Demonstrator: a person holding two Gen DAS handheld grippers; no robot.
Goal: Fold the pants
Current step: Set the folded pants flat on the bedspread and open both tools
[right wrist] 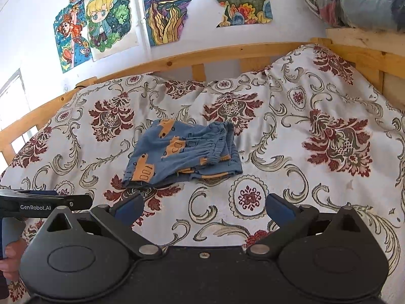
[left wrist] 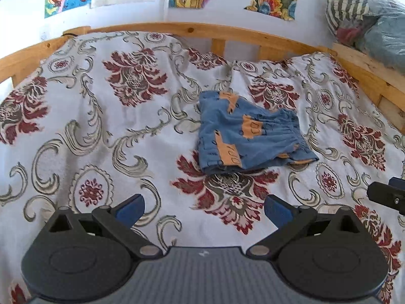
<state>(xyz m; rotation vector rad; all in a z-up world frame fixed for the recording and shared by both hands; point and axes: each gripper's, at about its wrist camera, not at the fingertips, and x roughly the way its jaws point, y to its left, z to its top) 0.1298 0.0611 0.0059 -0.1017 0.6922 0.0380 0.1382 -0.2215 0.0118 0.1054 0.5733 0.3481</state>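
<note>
Bed (left wrist: 76, 116) with a wooden rail (left wrist: 177, 29) and a floral damask cover fills both views; children's drawings (right wrist: 108, 20) hang on the wall behind, and a pile of bagged bedding (left wrist: 374, 25) sits on the frame at the far right corner.

Pants (left wrist: 248, 136), small blue shorts with orange truck prints, lie mid-bed in a compact bundle, apparently folded over at least once, with the gathered elastic waistband on the right side and layered edges showing at the near right corner. The long axis runs roughly left-right, slightly skewed.

Left tool (left wrist: 203, 209): fingers spread wide, holding nothing, hovering over the cover. The pants lie ahead of it and a bit right of centre, well apart.

Right tool (right wrist: 203, 209): also wide, holding nothing. The pants lie ahead and to its left, well apart. In the right wrist view the left tool (right wrist: 50, 202) pokes in from the left edge, at about the same depth.

Key relation: the bundle sits between the two tool lines, with its left end ahead of the left tool and the waistband end towards the right tool. Neither is clearly nearer. Judgement: the fold looks mostly done. Any next move means reaching forward, each tool taking its own end, probably to square up the loose near right corner.
</note>
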